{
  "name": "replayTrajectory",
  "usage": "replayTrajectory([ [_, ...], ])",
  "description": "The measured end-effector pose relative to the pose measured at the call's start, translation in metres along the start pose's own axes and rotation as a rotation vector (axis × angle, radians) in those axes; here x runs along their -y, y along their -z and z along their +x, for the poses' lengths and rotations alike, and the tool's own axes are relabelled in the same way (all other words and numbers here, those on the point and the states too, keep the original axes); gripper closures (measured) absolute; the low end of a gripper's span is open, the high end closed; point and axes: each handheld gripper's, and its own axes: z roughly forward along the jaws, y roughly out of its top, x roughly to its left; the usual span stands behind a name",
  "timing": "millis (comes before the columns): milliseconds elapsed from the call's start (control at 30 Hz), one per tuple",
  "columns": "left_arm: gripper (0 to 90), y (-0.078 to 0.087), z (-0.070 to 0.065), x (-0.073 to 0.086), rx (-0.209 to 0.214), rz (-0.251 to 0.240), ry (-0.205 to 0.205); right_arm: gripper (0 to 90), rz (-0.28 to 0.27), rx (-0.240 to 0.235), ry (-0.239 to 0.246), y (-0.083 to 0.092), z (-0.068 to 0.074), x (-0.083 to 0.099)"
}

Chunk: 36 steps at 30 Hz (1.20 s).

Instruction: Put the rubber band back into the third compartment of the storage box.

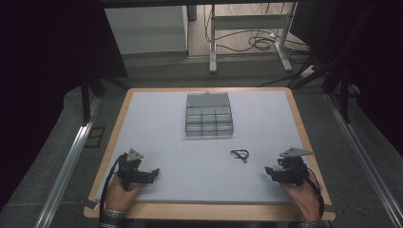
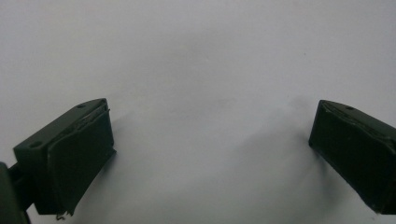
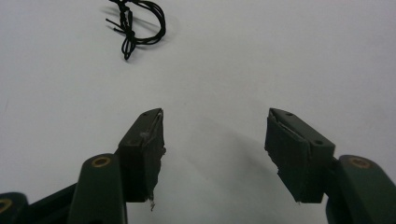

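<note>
A clear plastic compartment box (image 1: 209, 115) stands at the back middle of the pale table mat (image 1: 204, 180), its lid raised. A small coil of thin black wire (image 1: 240, 155) lies on the mat in front of it, right of centre; in the right gripper view the wire (image 3: 138, 24) sits ahead and to the left of the jaws. My left gripper (image 1: 155, 174) rests near the front left, open and empty, jaws wide in its own view (image 2: 212, 140). My right gripper (image 1: 269, 172) rests near the front right, also open with nothing between its jaws (image 3: 215, 140).
The mat lies on a wooden table whose edge (image 1: 209, 211) runs along the front. Beyond the table stand a white cabinet (image 1: 147, 28) and a metal desk frame (image 1: 249, 33) with cables on the floor. Aluminium rails flank both sides.
</note>
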Motion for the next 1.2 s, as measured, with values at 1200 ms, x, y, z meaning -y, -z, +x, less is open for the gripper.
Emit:
replayTrajectory([
  [1200,0.0,0.000,0.000,0.000,0.001,0.004,-0.004,51.3,0.159,-0.088,0.055,-0.030,0.011,-0.058],
])
